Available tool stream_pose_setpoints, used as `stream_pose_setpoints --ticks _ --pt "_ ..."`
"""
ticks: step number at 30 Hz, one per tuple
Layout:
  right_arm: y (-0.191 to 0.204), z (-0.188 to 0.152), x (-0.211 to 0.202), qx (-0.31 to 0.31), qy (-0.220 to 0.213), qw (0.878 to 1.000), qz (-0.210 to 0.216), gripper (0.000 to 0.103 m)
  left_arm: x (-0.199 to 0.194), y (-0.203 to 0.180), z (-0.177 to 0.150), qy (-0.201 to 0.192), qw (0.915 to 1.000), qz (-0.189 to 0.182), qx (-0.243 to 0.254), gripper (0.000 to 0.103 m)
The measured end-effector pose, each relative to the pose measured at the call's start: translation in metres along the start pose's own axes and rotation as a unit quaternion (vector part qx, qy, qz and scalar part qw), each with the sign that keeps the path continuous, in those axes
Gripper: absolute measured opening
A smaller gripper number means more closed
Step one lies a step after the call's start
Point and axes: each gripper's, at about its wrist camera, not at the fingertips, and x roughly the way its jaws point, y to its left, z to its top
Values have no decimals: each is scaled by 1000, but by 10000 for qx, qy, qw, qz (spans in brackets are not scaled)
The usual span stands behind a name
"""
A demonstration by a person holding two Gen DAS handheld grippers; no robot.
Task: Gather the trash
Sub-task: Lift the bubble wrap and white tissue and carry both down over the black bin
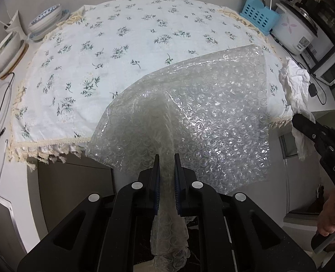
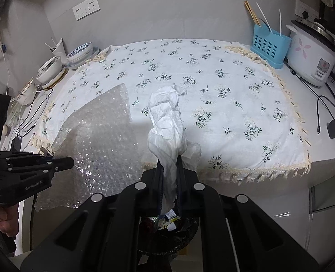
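From my remote station I see a white table (image 2: 321, 158) draped with a floral tablecloth (image 2: 190, 72) edged in cream fringe. At its far right stand a blue perforated utensil holder (image 2: 269, 43) with chopsticks and a white rice cooker (image 2: 312, 54) marked with pink petals. At far left sit stacked blue-and-white bowls (image 2: 81, 51) and a white pot (image 2: 49, 69). A black cable (image 2: 321, 113) trails beside a small dark puck (image 2: 333, 129). Wall sockets (image 2: 86, 8) sit above.
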Motion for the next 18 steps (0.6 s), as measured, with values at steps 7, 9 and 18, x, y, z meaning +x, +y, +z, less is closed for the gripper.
stream_pose_setpoints --ticks 7,9,18 --pt "-1 -32 3 -42 174 9998 94 9 11 -2 -26 145 9999 -30 -30 9" --pt "0 -42 6 -83 255 9996 91 9 17 -2 -34 206 9998 -40 -34 9" --pt "9 -85 31 -187 670 9975 76 9 50 4 -70 596 9982 -2 -56 9"
